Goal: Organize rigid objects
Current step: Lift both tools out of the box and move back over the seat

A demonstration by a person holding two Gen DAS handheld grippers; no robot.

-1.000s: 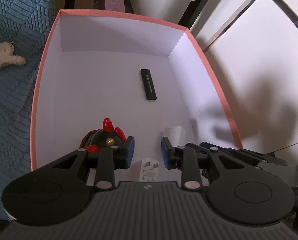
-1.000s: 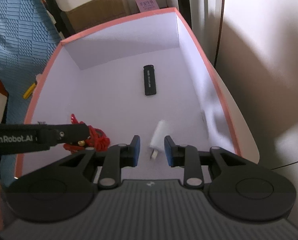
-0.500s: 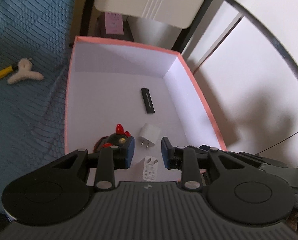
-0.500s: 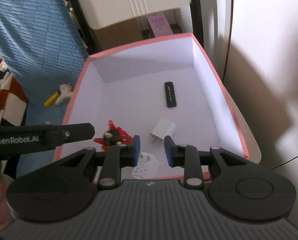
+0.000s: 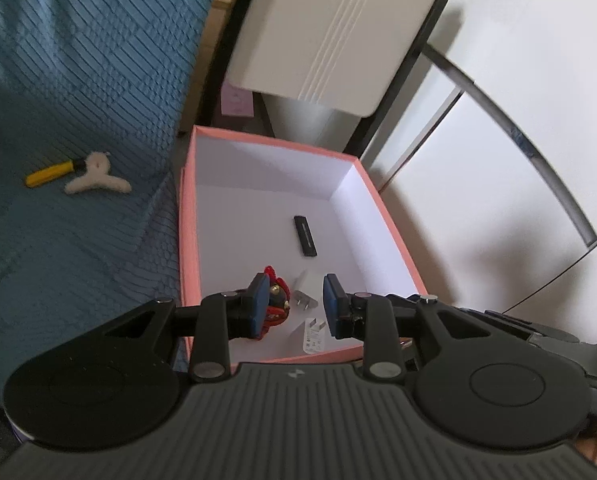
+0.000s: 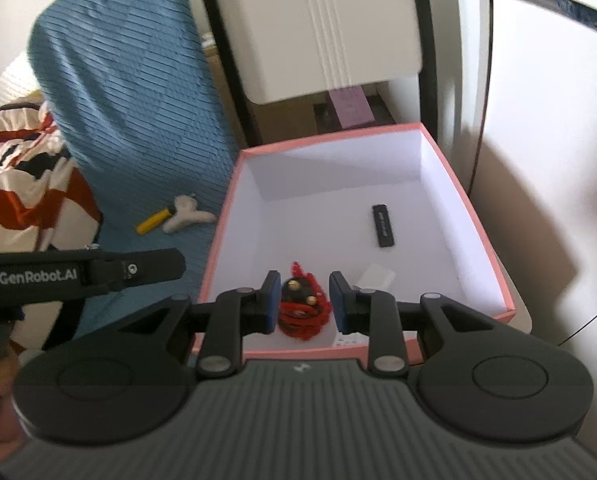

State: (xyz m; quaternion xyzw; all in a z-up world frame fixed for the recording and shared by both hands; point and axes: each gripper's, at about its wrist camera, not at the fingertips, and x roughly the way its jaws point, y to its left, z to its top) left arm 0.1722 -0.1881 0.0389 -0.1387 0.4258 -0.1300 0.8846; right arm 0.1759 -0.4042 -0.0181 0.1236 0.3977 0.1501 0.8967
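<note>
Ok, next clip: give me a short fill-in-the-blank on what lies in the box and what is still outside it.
1. The box has a rim coloured ____.
2. The black stick lies ____ the box.
3. The yellow tool and the fluffy clip lie on a ____ cloth.
4. Between the jaws of either gripper there is ____.

Missing words: pink; inside; blue; nothing

The black stick's (image 5: 305,236) print is too small to read; the white charger (image 6: 348,341) is mostly hidden.
</note>
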